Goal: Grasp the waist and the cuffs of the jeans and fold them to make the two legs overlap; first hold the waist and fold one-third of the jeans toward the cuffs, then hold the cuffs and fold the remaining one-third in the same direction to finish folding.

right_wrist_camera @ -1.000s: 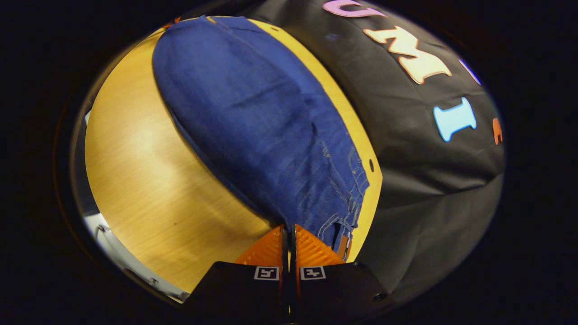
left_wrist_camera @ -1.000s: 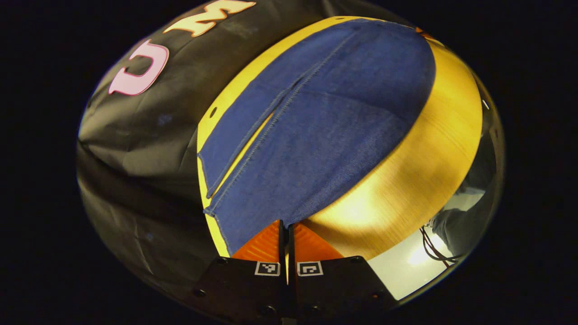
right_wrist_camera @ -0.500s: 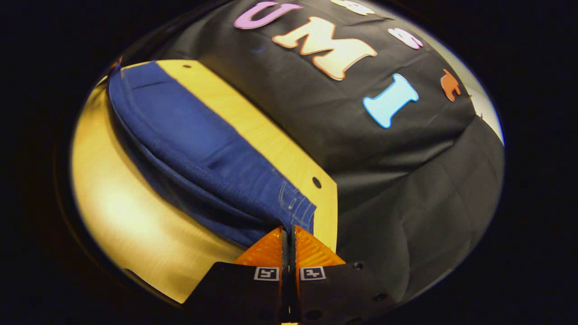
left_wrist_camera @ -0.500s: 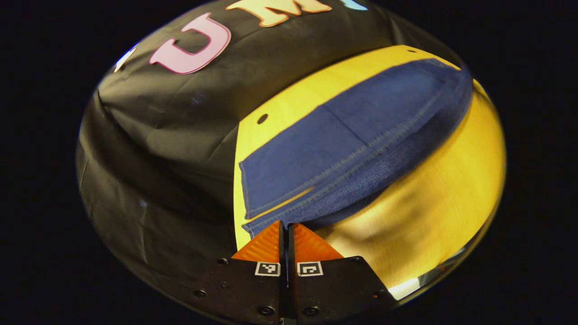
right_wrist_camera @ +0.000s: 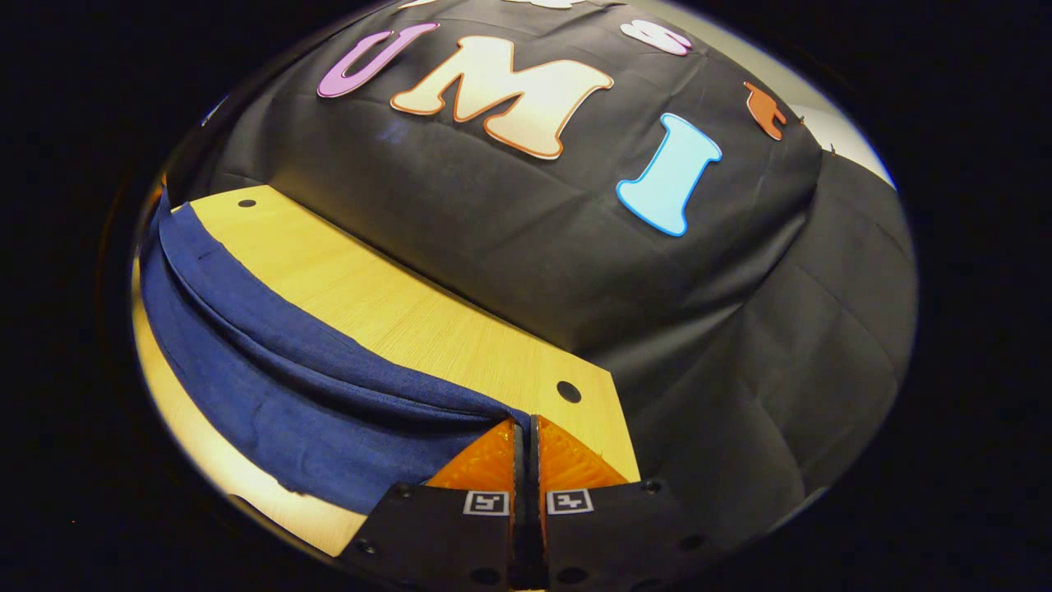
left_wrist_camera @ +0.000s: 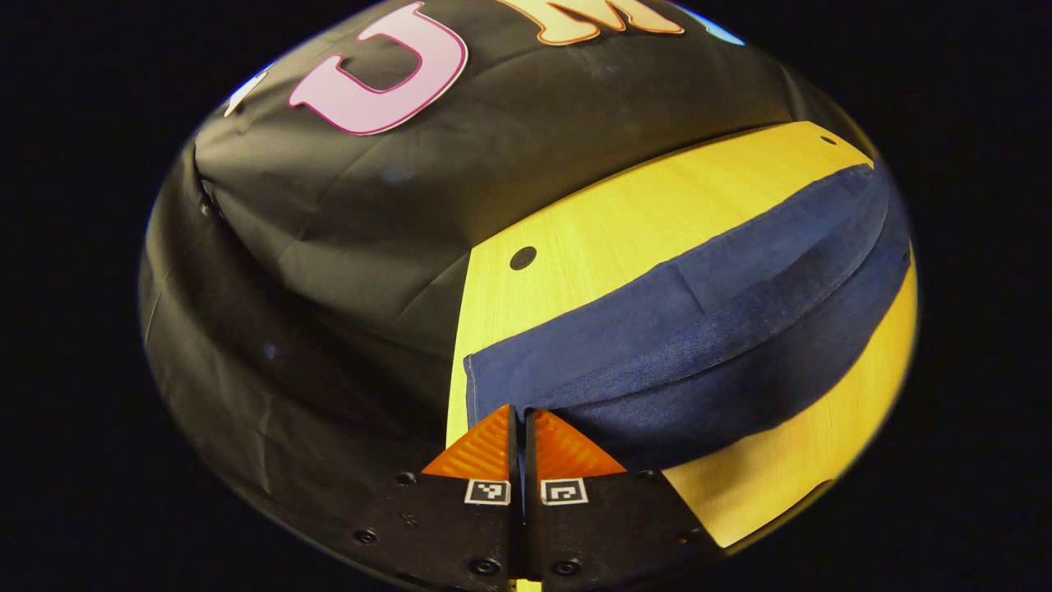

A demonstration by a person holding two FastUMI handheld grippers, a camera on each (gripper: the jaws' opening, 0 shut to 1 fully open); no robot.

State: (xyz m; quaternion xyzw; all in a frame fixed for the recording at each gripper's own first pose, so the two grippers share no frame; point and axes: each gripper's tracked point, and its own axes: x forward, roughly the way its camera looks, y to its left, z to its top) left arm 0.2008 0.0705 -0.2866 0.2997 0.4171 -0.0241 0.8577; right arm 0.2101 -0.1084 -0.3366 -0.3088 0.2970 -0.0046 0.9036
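Desk [left_wrist_camera: 625,222] of pale wood stretches ahead of both jaws, carrying the jeans [left_wrist_camera: 699,345] as a long blue band doubled lengthwise, its upper layer draped over the lower one. Left gripper [left_wrist_camera: 518,427] has its jaws pressed together on the near cloth edge; right gripper [right_wrist_camera: 526,436] pinches the opposite end likewise, probably so both ends travel together and one leg lands squarely over the other.

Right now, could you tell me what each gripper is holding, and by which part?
Both hold the jeans: the left gripper pinches a corner at one end, the right gripper the other end's edge.
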